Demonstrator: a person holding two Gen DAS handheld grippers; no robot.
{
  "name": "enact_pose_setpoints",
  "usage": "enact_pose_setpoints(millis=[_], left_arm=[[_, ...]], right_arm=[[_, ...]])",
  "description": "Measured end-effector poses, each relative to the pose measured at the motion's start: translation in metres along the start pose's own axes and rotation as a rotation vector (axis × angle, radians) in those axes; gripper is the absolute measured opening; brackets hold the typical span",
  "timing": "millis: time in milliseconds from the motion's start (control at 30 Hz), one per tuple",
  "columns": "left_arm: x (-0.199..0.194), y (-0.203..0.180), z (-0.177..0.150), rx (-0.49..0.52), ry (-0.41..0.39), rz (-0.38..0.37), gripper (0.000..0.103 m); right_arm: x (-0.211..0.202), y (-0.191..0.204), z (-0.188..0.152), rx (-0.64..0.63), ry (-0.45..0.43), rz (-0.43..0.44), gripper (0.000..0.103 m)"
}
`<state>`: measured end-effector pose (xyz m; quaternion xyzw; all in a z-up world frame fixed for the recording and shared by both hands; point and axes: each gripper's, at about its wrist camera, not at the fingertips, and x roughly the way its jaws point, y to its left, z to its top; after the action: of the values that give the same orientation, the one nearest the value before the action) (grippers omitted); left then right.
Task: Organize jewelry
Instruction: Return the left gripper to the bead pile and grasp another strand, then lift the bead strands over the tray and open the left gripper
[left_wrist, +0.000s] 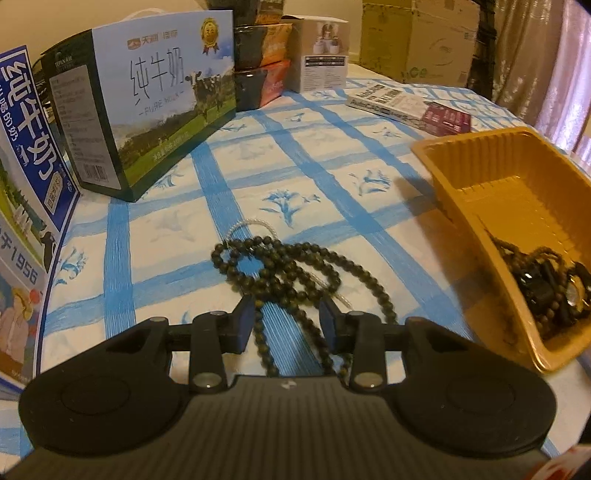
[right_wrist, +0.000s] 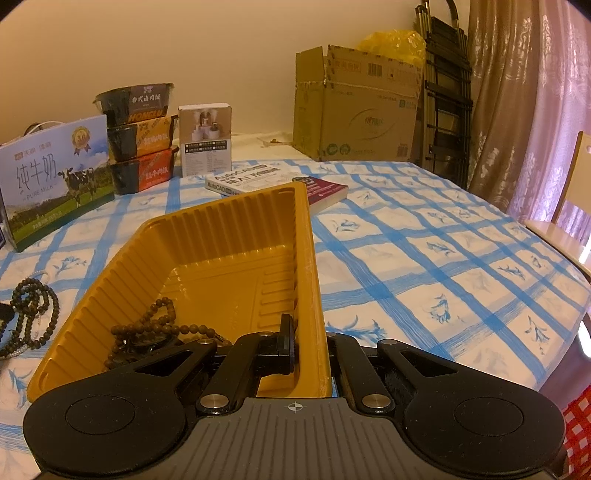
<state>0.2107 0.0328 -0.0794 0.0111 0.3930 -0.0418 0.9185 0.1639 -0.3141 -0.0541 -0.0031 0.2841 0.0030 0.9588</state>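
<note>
A: What do you have on the left wrist view?

B: My left gripper (left_wrist: 288, 317) sits low over the tabletop (left_wrist: 166, 236) with its jaws spread apart. A dark bead necklace (left_wrist: 284, 266) lies heaped on the blue-checked cloth, and some of its strands run between the two fingers (left_wrist: 245, 321); I can't tell whether the pads touch them. A thin pale bead strand (left_wrist: 251, 223) lies under the heap and curves out beyond it.

A: And the tray?

B: The tray (left_wrist: 480, 173), a yellow ribbed one, stands to the right, apart from the necklace. In its near corner I see a dark jewelry pile (left_wrist: 546, 288): brown beads and what looks like a watch. A milk box (left_wrist: 147, 107) stands at the back left, and a book (left_wrist: 399, 103) lies behind the tray.

A: Switch to the right wrist view.

B: My right gripper (right_wrist: 314, 350) is clamped on the tray's right wall (right_wrist: 310, 258), near its closest corner: one finger (right_wrist: 284, 343) is inside the tray, the other is outside and mostly hidden by the wall. Brown beads (right_wrist: 162, 325) lie on the tray floor just left of the inner finger. The dark necklace (right_wrist: 33, 314) shows at the far left on the cloth, outside the tray. Stacked food bowls (right_wrist: 140, 140), a small white box (right_wrist: 205, 138) and a cardboard carton (right_wrist: 354, 110) line the back.
</note>
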Motion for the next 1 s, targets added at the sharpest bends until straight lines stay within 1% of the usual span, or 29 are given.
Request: enact_pose_setpoints(millis=[100, 267, 400, 467, 533, 567, 600, 667, 733, 800, 1000], left_arm=[[0.01, 0.007, 0.005, -0.048, -0.005, 0.017, 0.046], [0.027, 0.02, 0.014, -0.129, 0.009, 0.031, 0.05], [0.042, 0.024, 0.017, -0.169, 0.027, 0.028, 0.05], [0.047, 0.024, 0.017, -0.176, 0.015, 0.034, 0.049], [0.048, 0.023, 0.016, -0.166, 0.003, 0.051, 0.039], [0.048, 0.023, 0.016, -0.165, -0.003, 0.057, 0.032], [0.048, 0.024, 0.015, -0.165, -0.007, 0.056, 0.024], [0.046, 0.028, 0.015, -0.172, -0.008, 0.042, 0.014], [0.042, 0.03, 0.014, -0.178, -0.009, 0.03, 0.011], [0.035, 0.031, 0.013, -0.169, -0.025, 0.034, 0.006], [-0.009, 0.032, 0.016, -0.112, -0.086, 0.01, 0.006]], right_arm=[[0.0, -0.001, 0.0, 0.001, 0.001, 0.0, 0.003], [0.0, 0.0, 0.0, 0.001, 0.001, 0.0, 0.003], [0.001, -0.001, -0.001, 0.001, 0.002, 0.0, 0.003], [0.001, -0.001, -0.001, 0.003, 0.003, -0.001, 0.003], [0.002, -0.002, -0.002, 0.002, 0.004, -0.001, 0.003], [0.002, -0.002, -0.002, 0.003, 0.004, -0.001, 0.003], [0.002, -0.002, -0.002, 0.004, 0.005, -0.001, 0.003], [0.004, -0.003, -0.003, 0.006, 0.006, -0.002, 0.003], [0.004, -0.003, -0.004, 0.007, 0.006, -0.002, 0.003], [0.004, -0.003, -0.004, 0.007, 0.006, -0.001, 0.003], [0.004, -0.003, -0.004, 0.007, 0.007, -0.001, 0.003]])
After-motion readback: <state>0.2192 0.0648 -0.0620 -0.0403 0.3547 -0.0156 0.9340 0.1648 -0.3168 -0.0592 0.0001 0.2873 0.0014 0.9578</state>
